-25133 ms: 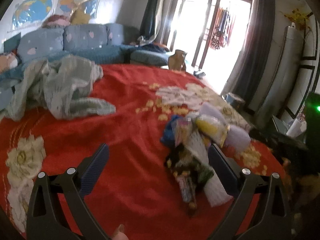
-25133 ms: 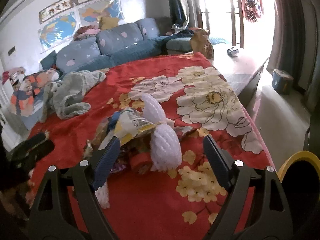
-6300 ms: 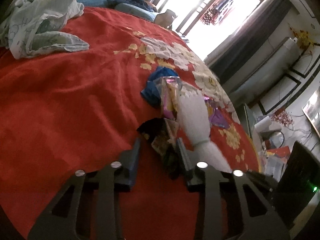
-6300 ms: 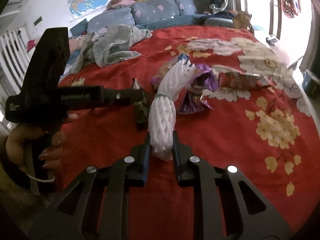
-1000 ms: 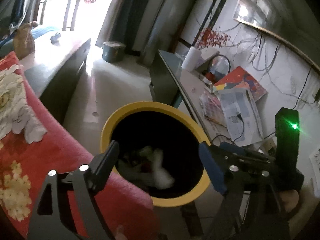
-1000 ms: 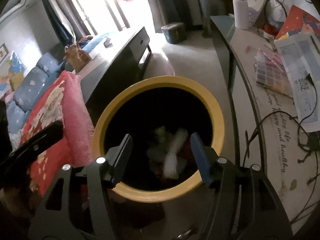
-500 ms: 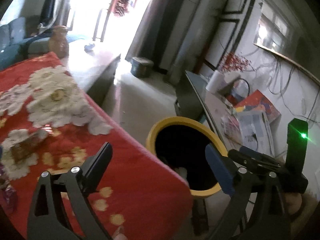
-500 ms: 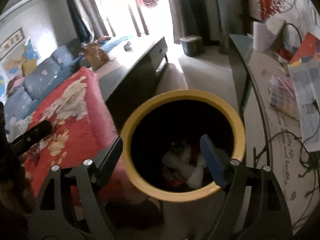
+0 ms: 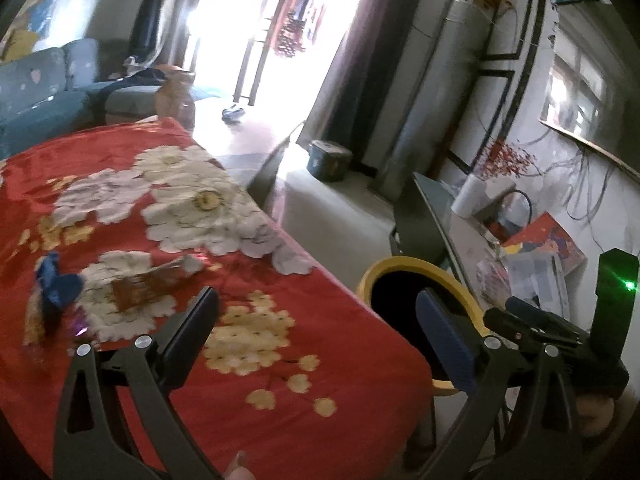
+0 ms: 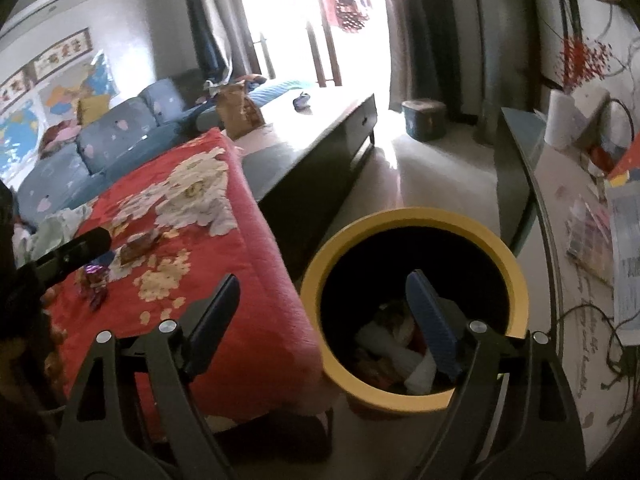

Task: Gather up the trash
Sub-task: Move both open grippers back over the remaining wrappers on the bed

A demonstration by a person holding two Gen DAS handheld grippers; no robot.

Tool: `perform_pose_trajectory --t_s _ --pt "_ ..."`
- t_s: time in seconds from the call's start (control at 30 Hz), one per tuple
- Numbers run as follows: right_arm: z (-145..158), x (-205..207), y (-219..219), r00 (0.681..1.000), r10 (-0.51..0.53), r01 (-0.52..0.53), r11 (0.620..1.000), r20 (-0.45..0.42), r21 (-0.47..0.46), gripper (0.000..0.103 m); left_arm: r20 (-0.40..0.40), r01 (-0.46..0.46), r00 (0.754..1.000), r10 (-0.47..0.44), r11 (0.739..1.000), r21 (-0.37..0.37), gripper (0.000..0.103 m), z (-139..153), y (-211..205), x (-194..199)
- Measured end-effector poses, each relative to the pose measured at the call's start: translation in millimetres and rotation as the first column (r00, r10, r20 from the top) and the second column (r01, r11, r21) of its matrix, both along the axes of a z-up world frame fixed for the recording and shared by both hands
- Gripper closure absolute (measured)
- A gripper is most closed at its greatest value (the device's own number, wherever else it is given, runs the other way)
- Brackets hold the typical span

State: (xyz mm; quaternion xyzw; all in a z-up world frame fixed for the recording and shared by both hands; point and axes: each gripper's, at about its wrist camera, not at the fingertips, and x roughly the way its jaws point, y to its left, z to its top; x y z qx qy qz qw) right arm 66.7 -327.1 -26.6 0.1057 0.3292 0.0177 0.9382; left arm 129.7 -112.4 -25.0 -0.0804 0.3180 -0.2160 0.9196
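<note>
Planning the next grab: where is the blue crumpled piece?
In the left wrist view, the blue crumpled piece lies far left on the red bedspread, beside a brown wrapper.

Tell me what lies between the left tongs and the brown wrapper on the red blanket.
Only bare blanket with yellow flower print lies between the left tongs and the brown wrapper; the left wrist view shows it.

A lived-in home, a living room by the look of it. Blue sofa point(image 10: 116, 140) with heart-print cushions along the far wall, world map point(image 10: 16, 136) and framed calligraphy point(image 10: 60, 56) above it. Red floral blanket point(image 9: 120, 220) spread over a low surface, snack wrappers point(image 9: 144, 284) scattered on it. Tall glass doors point(image 10: 320, 20) with dark curtains point(image 10: 432, 32), laundry hanging outside. Yellow-rimmed trash bin point(image 10: 412, 220) on the floor beside a glass-topped desk point(image 10: 560, 208) cluttered with papers, cables and a paper-towel roll point(image 10: 560, 120).
</note>
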Motion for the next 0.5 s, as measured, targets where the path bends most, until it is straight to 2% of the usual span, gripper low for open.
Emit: perform_pose_trajectory --t_s 0.23,0.5 --pt "7 2 19 0.999 0.046 -0.045 0.999 0.025 -0.019 0.026 0.041 -0.093 0.995 0.091 0.994 0.05 0.007 2 29 -8" --pt "15 10 49 0.993 0.11 -0.108 0.993 0.034 -0.05 0.026 0.081 -0.156 0.985 0.151 0.986 0.053 0.007 10 57 -12"
